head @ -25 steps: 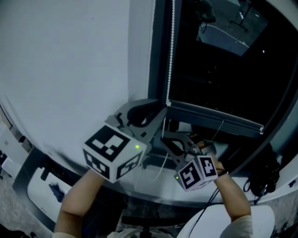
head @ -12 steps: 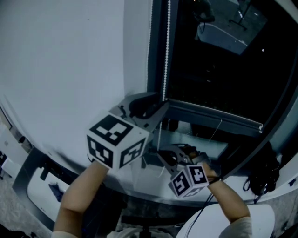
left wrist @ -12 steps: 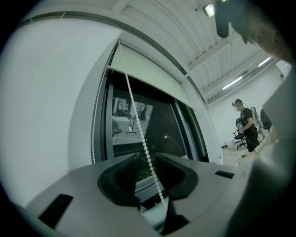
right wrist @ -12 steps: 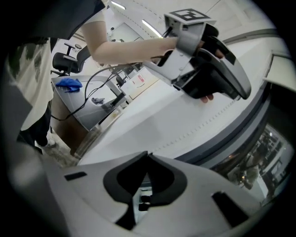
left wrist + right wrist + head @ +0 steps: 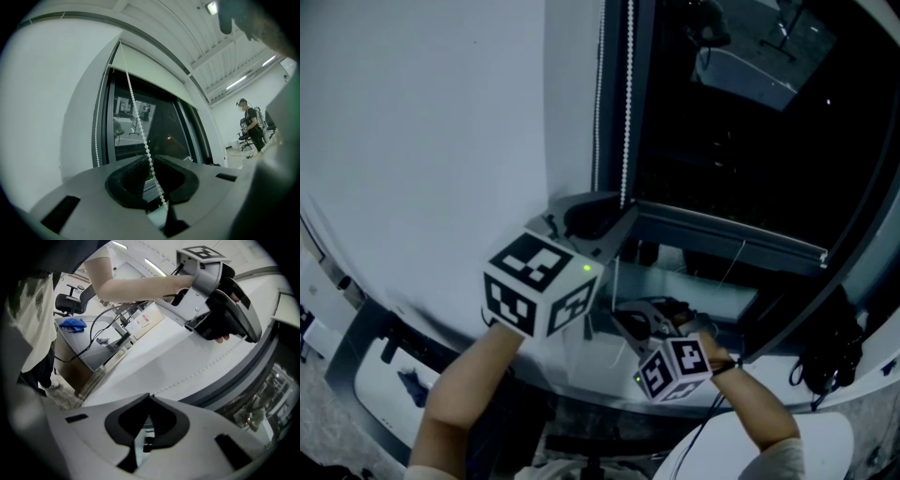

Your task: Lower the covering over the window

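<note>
Person stands at the tall dark-glass window (image 5: 750, 141) in its grey frame, working the white plastic bead chain (image 5: 625, 112) that hangs as a loop down the frame's left edge.

The left claw (image 5: 617, 216) is the upper one, pointing approx. level, so one strand runs straight btwn its jaws. In the left gripper view the bead chain (image 5: 136, 112) drops from the window top through the left claw (image 5: 149, 161). The jaws have just been closing in on it, but there's a gap either side, so it's loosely round the chain w/o pinching yet.

The right claw (image 5: 622, 314) sits lower, below the window's bottom rail, tilted down. Its jaws are fully together, & in the right gripper view the bead chain (image 5: 211, 366) leads right to the tips of the right claw (image 5: 150, 395). So it's prob. nipped there: the pulling hand.

Reads as hand-over-hand. The low claw keeps tension while the high one takes the next bite, so the chain can't run back.

The pale roller blind (image 5: 143, 63) looks to be only a band at the window top, w/ the glass below bare. The task is barely along. Risk: the beads slip if the upper claw shuts off-centre.
</note>
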Motion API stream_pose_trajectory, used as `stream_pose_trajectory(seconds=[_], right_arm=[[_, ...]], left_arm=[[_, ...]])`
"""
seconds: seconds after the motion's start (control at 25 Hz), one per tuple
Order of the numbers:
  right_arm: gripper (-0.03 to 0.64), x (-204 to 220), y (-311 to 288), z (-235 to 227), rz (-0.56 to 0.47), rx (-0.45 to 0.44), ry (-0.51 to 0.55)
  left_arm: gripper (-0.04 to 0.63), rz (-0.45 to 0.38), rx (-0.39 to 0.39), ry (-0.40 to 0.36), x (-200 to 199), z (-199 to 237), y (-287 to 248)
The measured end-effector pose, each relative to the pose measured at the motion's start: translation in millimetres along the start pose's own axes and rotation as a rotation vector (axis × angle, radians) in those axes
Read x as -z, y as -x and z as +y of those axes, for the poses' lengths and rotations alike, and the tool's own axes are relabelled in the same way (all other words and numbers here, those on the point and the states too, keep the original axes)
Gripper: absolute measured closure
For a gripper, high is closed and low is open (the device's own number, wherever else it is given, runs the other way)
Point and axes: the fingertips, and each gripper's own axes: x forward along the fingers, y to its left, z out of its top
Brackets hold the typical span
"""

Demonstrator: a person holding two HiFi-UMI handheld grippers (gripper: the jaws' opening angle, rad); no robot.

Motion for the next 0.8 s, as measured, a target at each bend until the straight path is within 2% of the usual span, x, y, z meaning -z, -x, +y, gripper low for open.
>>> stream_pose_trajectory(seconds=[0.12, 0.24, 0.36, 0.52, 0.68, 0.76, 0.8], right_arm=[[0.609, 2.0, 0.5, -1.3, 0.001, 0.007, -0.012], [0.609, 5.6, 1.6, -2.8, 0.007, 0.006, -0.018], [0.607, 7.4, 2.4, -4.3, 0.015, 0.011, -0.014], [0.605, 9.2, 5.6, -7.8, -0.002, 0.008, -0.042], [0.579, 3.0, 13.2, -10.0, -0.062, -0.072, -0.217], [0.566, -5.1, 21.0, -14.0, -0.141, -0.139, -0.366], [0.533, -8.6, 26.3, -18.4, -0.192, -0.184, -0.462]], left_arm=[[0.558, -0.010, 0.008, 0.039, 0.1, 0.4, 2.7], [0.559, -0.011, 0.001, 0.029, -0.6, -0.8, 4.9], [0.560, -0.003, -0.010, -0.025, -2.4, -5.7, 7.1], [0.563, 0.002, -0.047, -0.156, -8.1, -11.1, 10.9], [0.566, 0.020, -0.081, -0.306, -10.8, -13.2, 13.7], [0.568, 0.030, -0.088, -0.358, -10.7, -14.5, 15.2], [0.568, 0.034, -0.088, -0.370, -10.8, -14.9, 15.9]])
